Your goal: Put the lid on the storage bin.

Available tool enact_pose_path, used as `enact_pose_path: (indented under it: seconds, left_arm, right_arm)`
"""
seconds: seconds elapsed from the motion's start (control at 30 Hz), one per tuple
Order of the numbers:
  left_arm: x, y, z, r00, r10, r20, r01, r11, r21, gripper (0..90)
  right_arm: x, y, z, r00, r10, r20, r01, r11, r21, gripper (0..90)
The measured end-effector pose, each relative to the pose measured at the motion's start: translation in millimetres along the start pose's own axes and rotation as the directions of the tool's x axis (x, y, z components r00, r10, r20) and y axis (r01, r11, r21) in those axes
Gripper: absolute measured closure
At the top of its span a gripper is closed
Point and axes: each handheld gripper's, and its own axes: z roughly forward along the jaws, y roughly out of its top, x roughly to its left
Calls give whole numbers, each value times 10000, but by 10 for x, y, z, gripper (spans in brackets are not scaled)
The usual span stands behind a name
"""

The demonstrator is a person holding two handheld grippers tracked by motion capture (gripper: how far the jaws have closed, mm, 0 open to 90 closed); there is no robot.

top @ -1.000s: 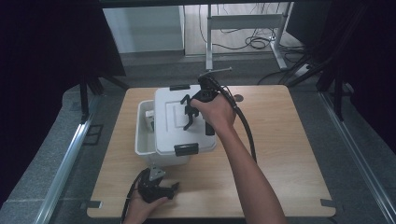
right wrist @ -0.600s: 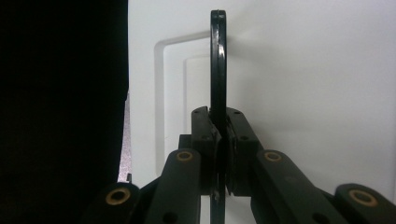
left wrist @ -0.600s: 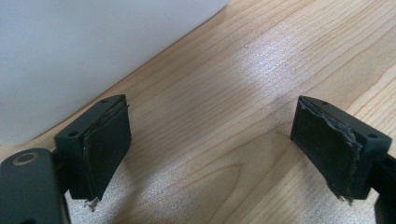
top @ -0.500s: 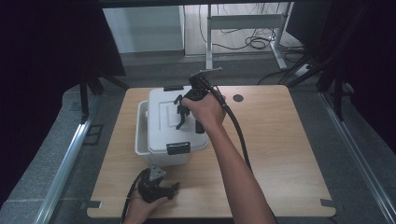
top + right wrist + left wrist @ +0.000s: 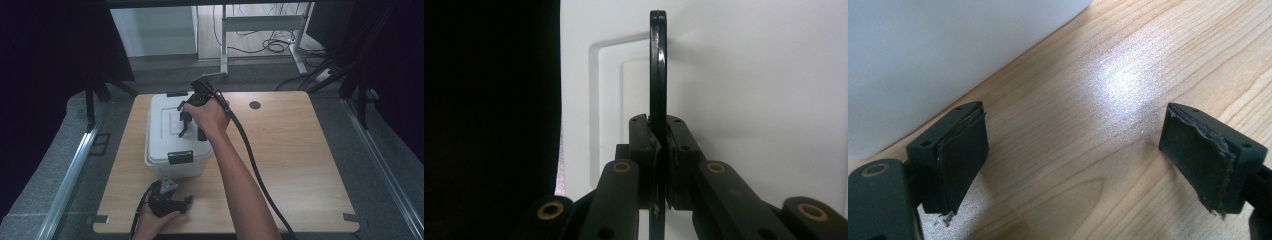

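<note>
A white storage box (image 5: pixel 172 167) stands on the left half of the wooden table (image 5: pixel 300 165). Its white lid (image 5: pixel 162 127) lies over the box, with a black latch (image 5: pixel 180 157) at the front. My right gripper (image 5: pixel 191 126) reaches down onto the lid and is shut on the lid's upright black handle (image 5: pixel 657 65). In the right gripper view the pads (image 5: pixel 644 145) squeeze that thin handle above the lid (image 5: pixel 749 100). Near the table's front edge my left gripper (image 5: pixel 186 201) rests in the hand, open, with bare wood between its pads (image 5: pixel 963 155) and the box wall (image 5: pixel 938 60) close by.
A black cable (image 5: pixel 255 165) trails from the right gripper along the forearm to the front edge. A small round hole (image 5: pixel 255 105) sits in the tabletop behind the box. Metal rails (image 5: pixel 70 180) flank the table, and a desk frame (image 5: pixel 260 30) stands beyond it.
My right gripper has carried the lid to the left by its handle; it was offset to the right with the box's left side uncovered and now covers the box. The left gripper stayed put.
</note>
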Motion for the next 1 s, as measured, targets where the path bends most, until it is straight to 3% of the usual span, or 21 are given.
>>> enact_pose_path:
  seconds: [0.6,0.77,1.0]
  left_arm:
    - [-5,-1,1,10000,1,68,-1,10000,-36,122]
    - [-12,-1,2,10000,-38,84,39,10000,-53,122]
    - [-11,-1,3,9999,-30,99,30,10000,-57,122]
  right_arm:
    - [73,95,332,9998,82,161,-88,9992,380,840]
    - [41,127,446,9994,90,332,-105,9990,438,840]
    - [31,124,521,9996,181,228,-192,9986,496,840]
